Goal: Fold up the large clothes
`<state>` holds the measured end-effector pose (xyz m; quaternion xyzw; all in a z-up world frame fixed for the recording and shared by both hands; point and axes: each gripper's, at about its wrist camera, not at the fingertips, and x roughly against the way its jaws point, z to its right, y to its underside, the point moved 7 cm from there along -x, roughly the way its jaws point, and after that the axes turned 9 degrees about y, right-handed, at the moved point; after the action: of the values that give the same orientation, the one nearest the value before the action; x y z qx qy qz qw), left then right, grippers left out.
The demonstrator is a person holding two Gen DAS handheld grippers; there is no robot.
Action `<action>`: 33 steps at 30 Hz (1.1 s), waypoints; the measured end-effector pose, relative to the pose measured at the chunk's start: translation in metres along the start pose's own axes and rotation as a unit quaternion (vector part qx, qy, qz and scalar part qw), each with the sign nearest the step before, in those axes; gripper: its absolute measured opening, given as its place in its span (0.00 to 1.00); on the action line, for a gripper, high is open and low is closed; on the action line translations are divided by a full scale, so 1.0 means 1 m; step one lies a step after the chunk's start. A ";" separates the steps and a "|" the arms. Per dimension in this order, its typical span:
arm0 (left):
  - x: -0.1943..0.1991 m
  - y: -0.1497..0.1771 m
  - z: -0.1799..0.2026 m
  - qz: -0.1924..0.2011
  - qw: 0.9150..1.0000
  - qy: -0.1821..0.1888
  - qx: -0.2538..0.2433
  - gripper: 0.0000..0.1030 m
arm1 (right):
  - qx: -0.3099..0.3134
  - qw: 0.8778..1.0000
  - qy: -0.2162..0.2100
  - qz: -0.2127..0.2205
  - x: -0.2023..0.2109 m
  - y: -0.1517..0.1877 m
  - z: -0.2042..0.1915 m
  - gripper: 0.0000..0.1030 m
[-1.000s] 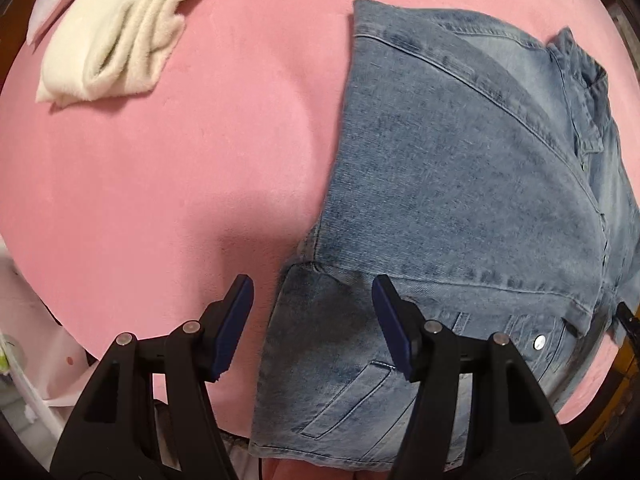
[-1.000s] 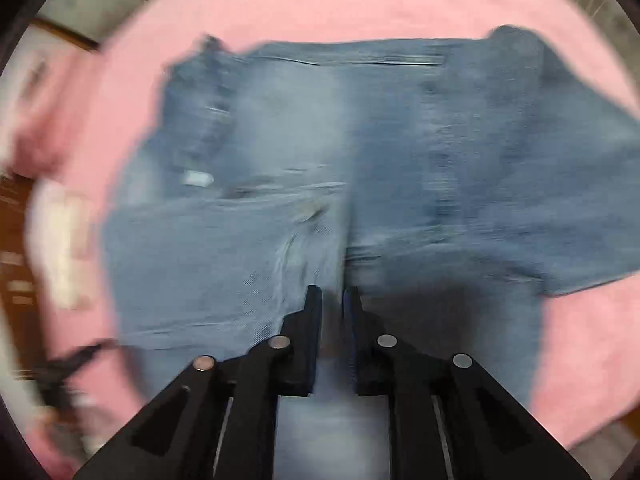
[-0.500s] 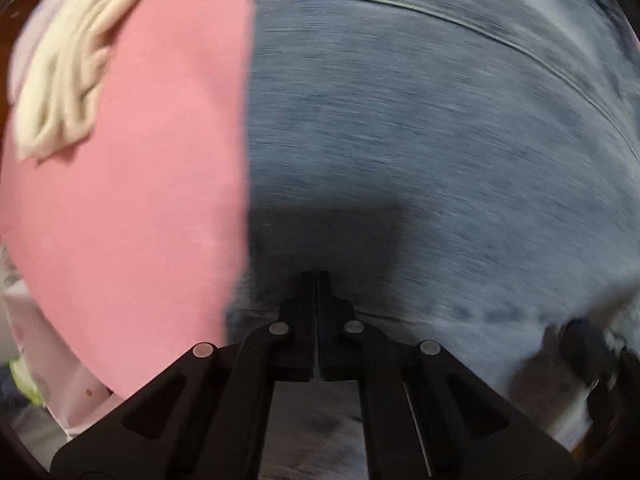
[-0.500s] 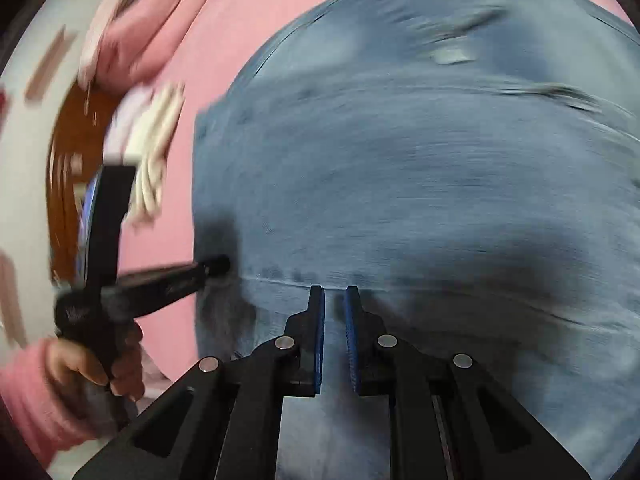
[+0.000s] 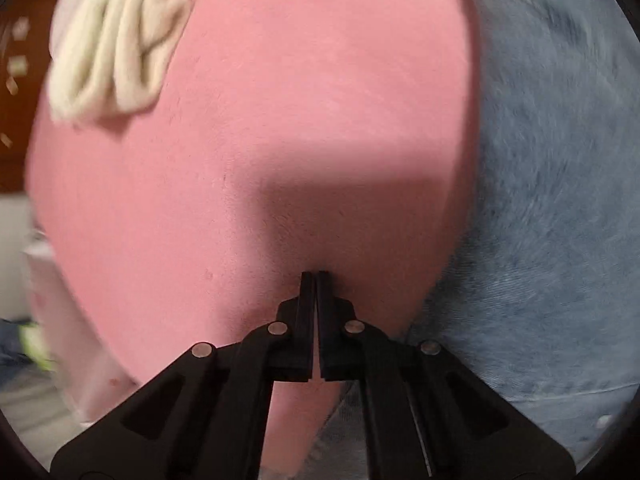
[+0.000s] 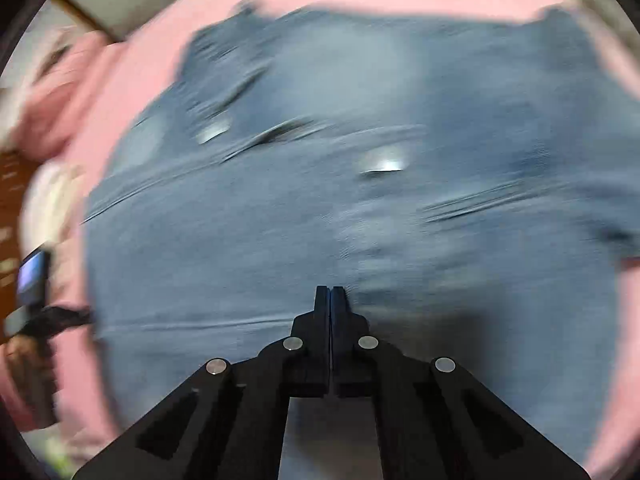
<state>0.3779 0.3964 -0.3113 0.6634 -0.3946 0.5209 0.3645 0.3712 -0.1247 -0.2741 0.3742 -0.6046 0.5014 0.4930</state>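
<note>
A blue denim garment [image 6: 320, 200] lies spread on the pink surface [image 5: 260, 160]. In the left wrist view its edge [image 5: 560, 200] fills the right side. My left gripper [image 5: 316, 276] is shut and empty over bare pink surface, just left of the denim edge. My right gripper [image 6: 330, 290] is shut with its tips over the middle of the denim; the blurred view does not show cloth between the jaws.
A folded cream-white garment [image 5: 120, 36] lies on the pink surface at the far left. The other hand-held gripper with its small screen [image 6: 34, 280] shows at the left edge of the right wrist view. Wooden furniture stands beyond the surface's left edge.
My left gripper shut, then swung left off the denim onto bare pink surface. My right gripper's small gap closed as it moved back over the middle of the denim.
</note>
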 end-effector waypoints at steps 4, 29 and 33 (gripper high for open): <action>0.036 0.004 0.011 0.065 0.997 0.032 -0.031 0.02 | -0.085 0.995 0.021 0.039 0.026 -0.021 0.038 0.00; 0.035 -0.083 0.146 0.056 0.974 0.214 -0.039 0.01 | -0.007 0.997 -0.076 0.018 -0.046 -0.094 -0.026 0.00; 0.028 -0.085 0.149 0.055 0.972 0.223 -0.043 0.01 | 0.059 0.996 -0.059 0.022 -0.044 -0.098 -0.021 0.00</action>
<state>0.5191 0.2951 -0.3190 0.4916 -0.3608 0.6577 0.4422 0.4787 -0.1268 -0.2934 0.4185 -0.6100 0.5239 0.4223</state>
